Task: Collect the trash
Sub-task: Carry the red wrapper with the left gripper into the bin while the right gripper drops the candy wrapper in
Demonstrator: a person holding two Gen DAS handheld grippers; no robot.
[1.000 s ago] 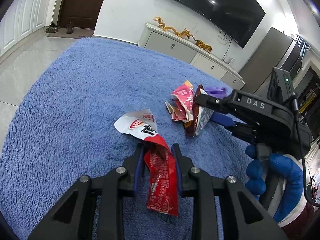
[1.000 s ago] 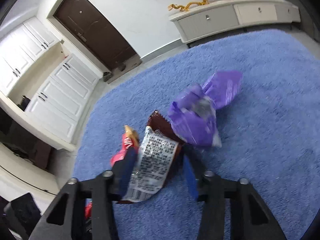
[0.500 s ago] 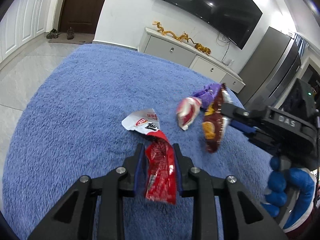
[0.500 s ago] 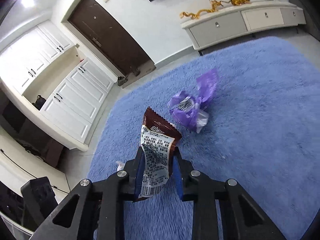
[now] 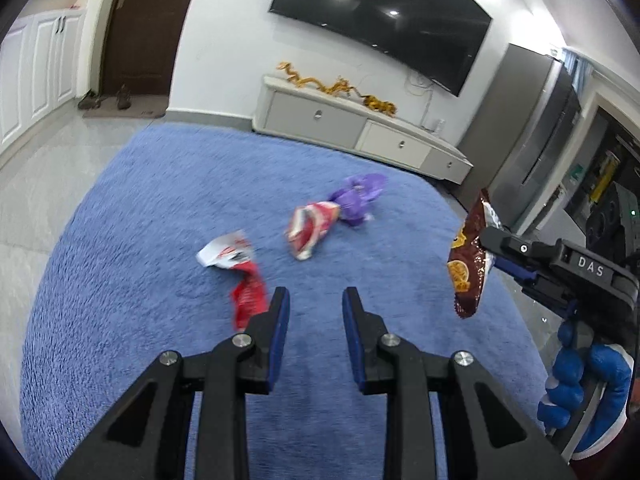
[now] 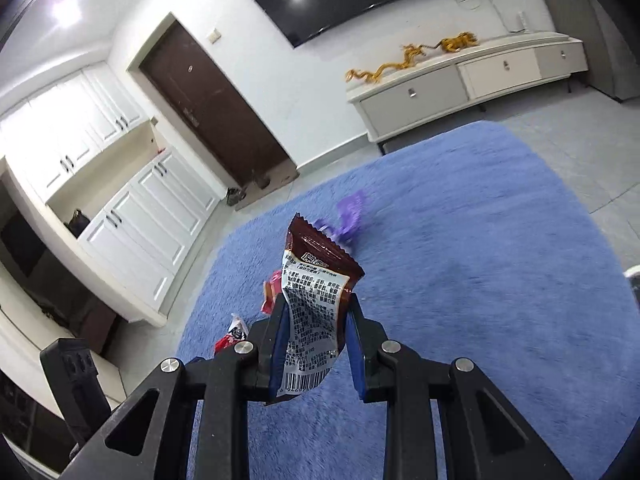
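Three wrappers lie on the blue rug [image 5: 120, 280]. My right claw [image 6: 316, 312] is clamped on the brown snack bag [image 6: 316, 300], lifted clear; my left claw [image 5: 314, 304] gapes empty beside the red wrapper [image 5: 248, 292]. Next: bin it.

I'm looking down over the blue rug [image 5: 120, 280] from both wrist cameras, tilted forward toward the TV wall. My left view is facing the cabinet [image 5: 360, 136]; my right is angling toward the door [image 6: 216, 104]. Both are sharing the rug's far edge.
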